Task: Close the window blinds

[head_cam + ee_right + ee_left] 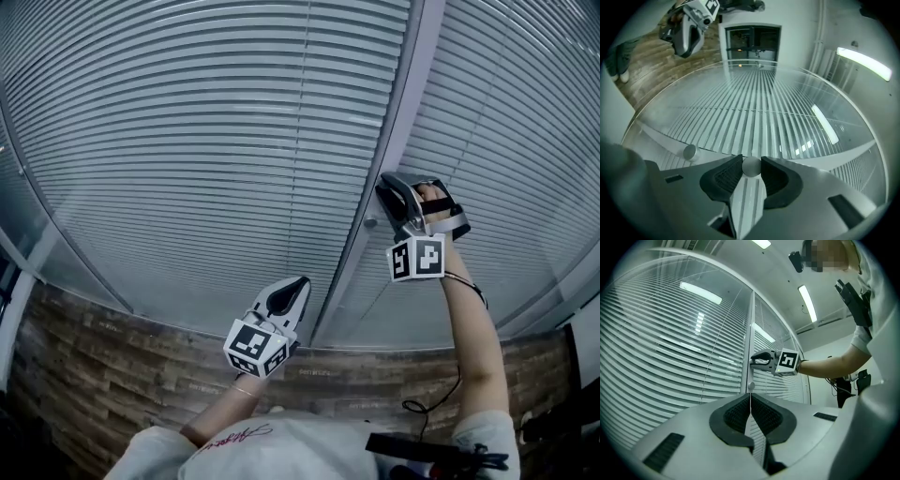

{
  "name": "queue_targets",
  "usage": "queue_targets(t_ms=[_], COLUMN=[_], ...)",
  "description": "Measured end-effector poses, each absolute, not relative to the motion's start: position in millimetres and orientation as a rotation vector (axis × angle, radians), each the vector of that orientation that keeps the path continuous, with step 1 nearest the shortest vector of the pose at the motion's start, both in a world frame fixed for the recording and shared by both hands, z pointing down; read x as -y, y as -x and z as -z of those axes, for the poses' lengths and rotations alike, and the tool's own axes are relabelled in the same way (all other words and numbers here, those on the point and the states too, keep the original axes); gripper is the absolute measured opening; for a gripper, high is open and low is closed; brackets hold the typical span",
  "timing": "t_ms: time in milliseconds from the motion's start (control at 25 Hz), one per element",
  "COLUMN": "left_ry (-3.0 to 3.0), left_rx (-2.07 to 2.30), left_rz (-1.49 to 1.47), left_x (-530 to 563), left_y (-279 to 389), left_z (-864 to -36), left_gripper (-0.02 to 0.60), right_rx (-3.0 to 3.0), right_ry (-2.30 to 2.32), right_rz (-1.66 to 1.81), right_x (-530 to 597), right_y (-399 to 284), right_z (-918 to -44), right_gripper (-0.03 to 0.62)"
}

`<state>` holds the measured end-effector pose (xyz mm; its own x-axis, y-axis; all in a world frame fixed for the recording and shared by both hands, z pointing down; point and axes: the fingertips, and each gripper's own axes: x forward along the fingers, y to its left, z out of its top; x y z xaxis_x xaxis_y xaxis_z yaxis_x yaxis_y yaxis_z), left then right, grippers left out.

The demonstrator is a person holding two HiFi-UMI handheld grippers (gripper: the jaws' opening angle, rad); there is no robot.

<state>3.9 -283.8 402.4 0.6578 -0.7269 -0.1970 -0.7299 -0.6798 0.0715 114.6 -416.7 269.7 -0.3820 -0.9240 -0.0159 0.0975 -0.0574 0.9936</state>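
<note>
Horizontal slat blinds [187, 141] sit behind glass on both sides of a white upright frame post [398, 103]. My right gripper [386, 190] is raised against this post and is shut on a small round silver knob [751, 167], which fills the gap between its dark pads. A second silver knob [690, 152] sits on the frame just beside it. In the left gripper view the right gripper [757, 358] shows at the post, with one knob [750, 386] below it. My left gripper [293, 289] hangs lower, near the post's foot, shut and holding nothing [750, 405].
A wood-patterned band [94, 375] runs below the window. A black cable [441, 394] hangs from the right forearm. A dark doorway [752, 40] shows beyond the glass, and ceiling light strips [807, 301] are overhead.
</note>
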Motion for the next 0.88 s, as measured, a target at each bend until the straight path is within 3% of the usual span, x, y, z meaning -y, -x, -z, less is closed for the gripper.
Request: queue_targets(t_ms=[360, 520, 600, 880], left_ry=[2.846, 2.853, 2.857, 2.879], left_rx=[-1.242, -1.243, -1.242, -1.249], left_rz=[-0.330, -0.337, -0.334, -0.324], left_x=[284, 288, 288, 288], left_y=[-5, -6, -6, -5], left_z=[-398, -394, -395, -400], left_gripper=[0.018, 0.018, 0.018, 0.018], right_rx=[1.287, 1.518, 1.735, 2.208], right_ry=[-0.816, -1.157, -1.433, -2.016], right_rz=[1.639, 1.500, 1.323, 0.781], right_x=[416, 413, 410, 417], right_y=[-114, -115, -120, -127], right_z=[-273, -259, -252, -244], right_gripper=[0.132, 0.140, 0.172, 0.172])
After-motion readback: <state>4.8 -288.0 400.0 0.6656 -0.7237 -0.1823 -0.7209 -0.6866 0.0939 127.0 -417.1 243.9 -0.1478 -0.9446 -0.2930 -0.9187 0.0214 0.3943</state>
